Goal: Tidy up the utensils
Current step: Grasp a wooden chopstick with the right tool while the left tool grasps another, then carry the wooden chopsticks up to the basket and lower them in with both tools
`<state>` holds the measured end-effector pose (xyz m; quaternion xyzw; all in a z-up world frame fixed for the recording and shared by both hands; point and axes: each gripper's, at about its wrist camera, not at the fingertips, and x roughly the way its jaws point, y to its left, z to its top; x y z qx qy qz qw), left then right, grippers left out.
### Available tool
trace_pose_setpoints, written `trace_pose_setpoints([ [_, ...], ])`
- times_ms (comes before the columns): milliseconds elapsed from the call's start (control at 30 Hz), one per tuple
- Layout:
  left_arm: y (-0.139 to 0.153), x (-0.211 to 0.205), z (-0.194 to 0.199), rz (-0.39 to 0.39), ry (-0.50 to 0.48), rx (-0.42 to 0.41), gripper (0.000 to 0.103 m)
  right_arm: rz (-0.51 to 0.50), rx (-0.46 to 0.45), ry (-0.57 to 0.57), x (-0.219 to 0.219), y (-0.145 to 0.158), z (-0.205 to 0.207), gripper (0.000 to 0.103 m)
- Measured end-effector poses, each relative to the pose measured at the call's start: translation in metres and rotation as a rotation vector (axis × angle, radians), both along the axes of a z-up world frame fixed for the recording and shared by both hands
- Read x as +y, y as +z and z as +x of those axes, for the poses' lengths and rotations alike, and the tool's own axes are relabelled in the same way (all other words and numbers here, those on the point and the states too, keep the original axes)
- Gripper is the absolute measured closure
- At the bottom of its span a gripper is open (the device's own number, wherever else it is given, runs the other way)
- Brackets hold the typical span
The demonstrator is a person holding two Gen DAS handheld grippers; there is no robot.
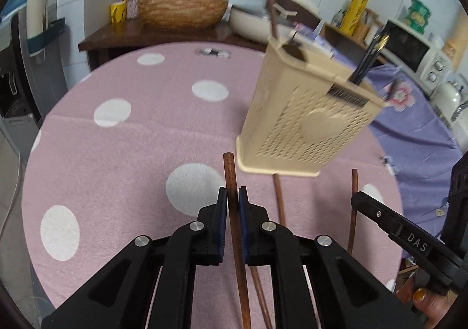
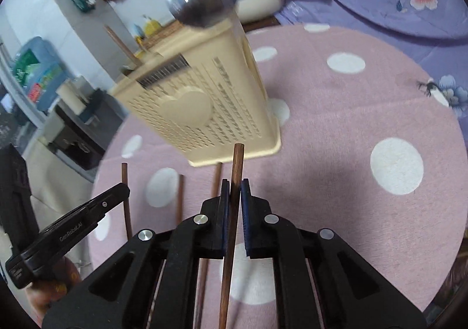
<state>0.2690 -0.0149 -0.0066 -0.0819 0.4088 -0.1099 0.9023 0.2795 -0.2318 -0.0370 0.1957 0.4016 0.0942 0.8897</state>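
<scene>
Both claws are nearly closed, each pinching one brown chopstick. The left claw point(image 1: 233, 193) grips a chopstick point(image 1: 235, 229) whose tip pokes out past its pads; the right claw point(image 2: 234, 185) clamps another chopstick point(image 2: 232, 212) likewise. Just beyond both stands the beige utensil holder point(image 1: 295, 121) on the pink dotted tabletop point(image 1: 117, 153), another loose chopstick point(image 1: 279, 200) lying near it.

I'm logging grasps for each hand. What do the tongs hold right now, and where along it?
Each holds one brown chopstick near its thick upper end: left tongs on chopstick, right tongs on chopstick.
</scene>
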Motion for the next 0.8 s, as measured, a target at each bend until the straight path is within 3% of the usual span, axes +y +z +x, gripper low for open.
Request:
trace_pose_setpoints([
  [267, 0.051, 0.003, -0.04, -0.062, -0.061, -0.154, 0.096, 0.032, -0.205, 0.116, 0.0, 0.072, -0.053, 0.095],
  [433, 0.07, 0.006, -0.068, -0.051, -0.095, -0.234, 0.096, 0.018, -0.303, 0.191, 0.004, 0.105, -0.093, 0.095],
  [800, 0.108, 0.003, -0.076, -0.041, -0.102, -0.331, 0.096, -0.002, -0.4, 0.225, 0.013, 0.157, -0.106, 0.095],
])
